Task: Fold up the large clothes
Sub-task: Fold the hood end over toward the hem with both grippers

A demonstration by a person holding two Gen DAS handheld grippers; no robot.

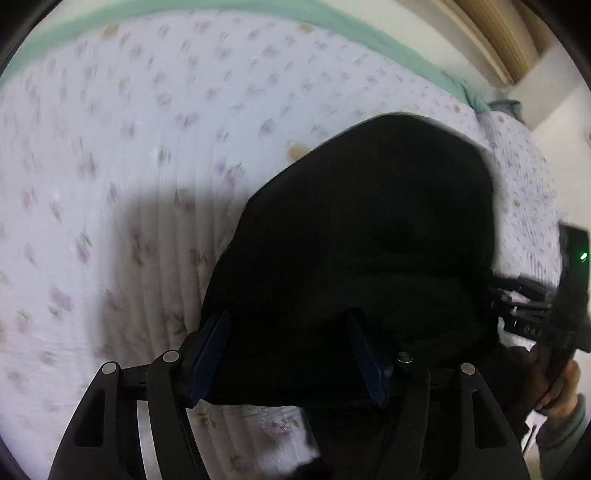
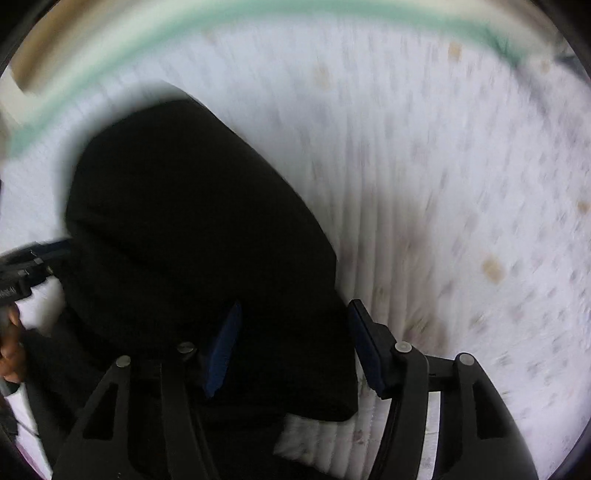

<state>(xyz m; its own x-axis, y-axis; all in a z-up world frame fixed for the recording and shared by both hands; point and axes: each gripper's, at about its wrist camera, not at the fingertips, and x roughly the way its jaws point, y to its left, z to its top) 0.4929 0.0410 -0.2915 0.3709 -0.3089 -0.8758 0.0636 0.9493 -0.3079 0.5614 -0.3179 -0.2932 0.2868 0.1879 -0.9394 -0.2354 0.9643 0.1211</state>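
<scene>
A black garment (image 1: 369, 236) lies bunched in a thick folded heap on the flowered bedsheet (image 1: 110, 166). My left gripper (image 1: 288, 317) hangs over the heap's near edge, its blue pads (image 1: 212, 354) wide apart with black cloth lying between them, not pinched. In the right wrist view the same black garment (image 2: 192, 229) fills the left half. My right gripper (image 2: 295, 306) stands open over its near right corner, one pad (image 2: 221, 350) on the cloth side, the other finger over the sheet. Each gripper shows at the edge of the other's view.
The white sheet with small purple flowers (image 2: 461, 184) spreads around the garment, with a green band (image 1: 351, 26) along the bed's far side. A wooden panel (image 1: 498, 33) and wall stand beyond. A person's hand (image 1: 561, 384) holds the right gripper.
</scene>
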